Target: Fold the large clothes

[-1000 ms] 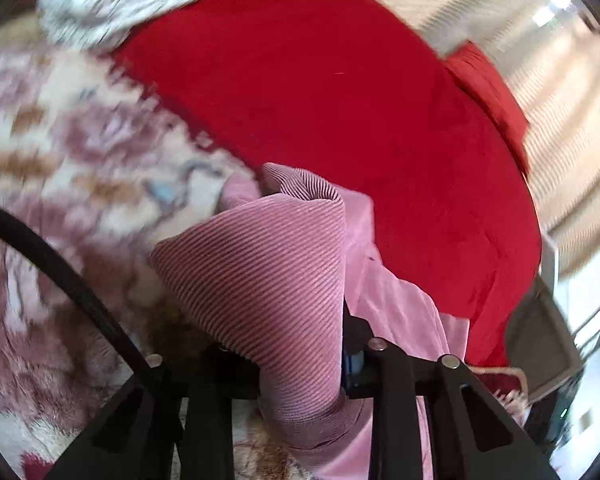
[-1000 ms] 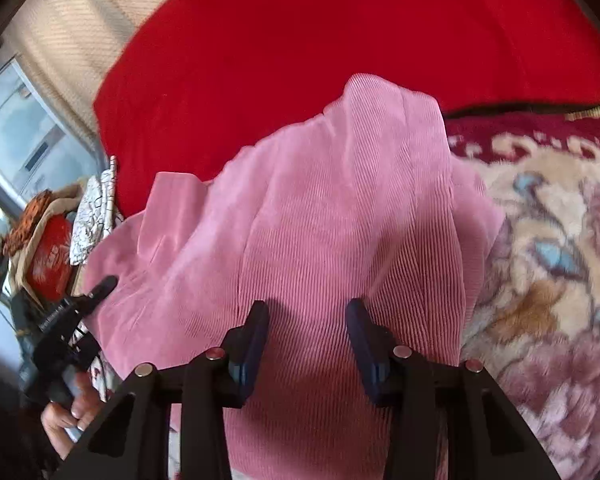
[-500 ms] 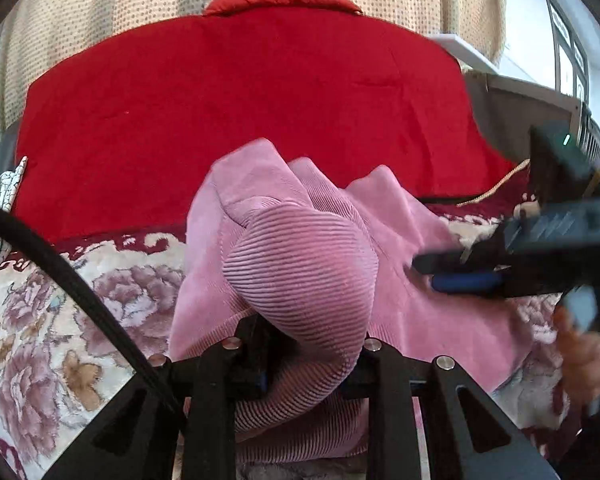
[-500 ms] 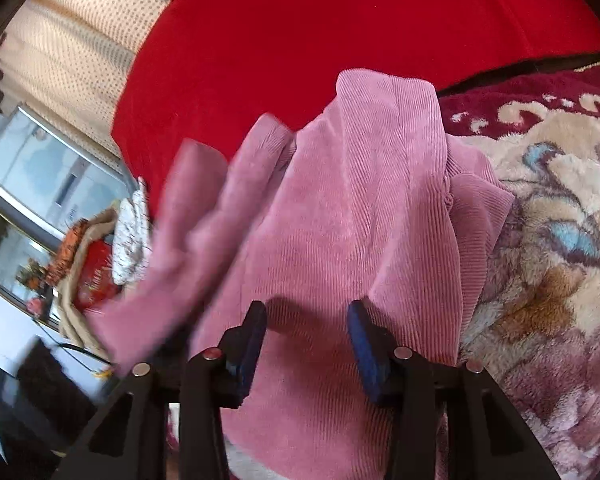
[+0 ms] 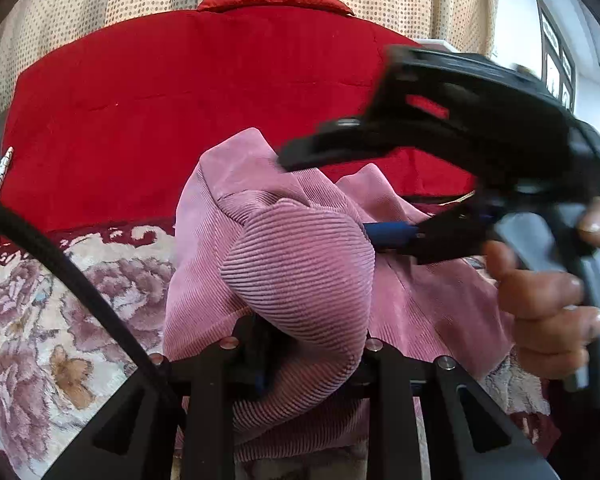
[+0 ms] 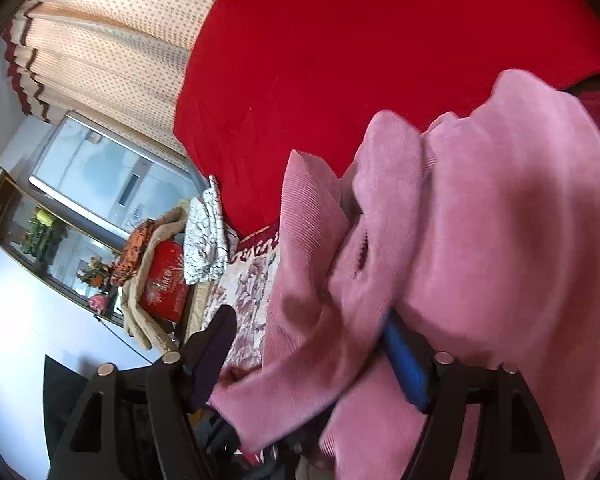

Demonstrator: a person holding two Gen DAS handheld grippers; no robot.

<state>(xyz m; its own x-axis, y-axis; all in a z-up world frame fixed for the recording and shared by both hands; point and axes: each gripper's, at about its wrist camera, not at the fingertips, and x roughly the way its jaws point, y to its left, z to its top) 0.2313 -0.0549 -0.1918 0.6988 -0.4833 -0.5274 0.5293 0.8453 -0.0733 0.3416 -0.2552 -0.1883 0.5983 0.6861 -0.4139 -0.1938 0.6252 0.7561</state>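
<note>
A pink corduroy garment [image 5: 300,264] lies bunched on a floral blanket [image 5: 32,320]. My left gripper [image 5: 300,360] is shut on a rolled fold of it, which bulges up between the fingers. My right gripper [image 6: 308,344] is open, its fingers wide apart, with pink cloth [image 6: 480,240] draped between and over them. In the left wrist view the right gripper [image 5: 384,232] comes in from the right, held by a hand [image 5: 548,292], its blue pad at the garment's fold.
A red quilt [image 5: 180,100] covers the back of the bed, with a dotted curtain [image 5: 100,4] behind. At the bed's left edge are a patterned white cloth [image 6: 206,236], a red box [image 6: 164,284] and a mirror cabinet [image 6: 40,236].
The right gripper has opened wider and swung left into the garment, close to the left gripper. The left gripper still holds its fold, and the pink cloth now bunches between the two.
</note>
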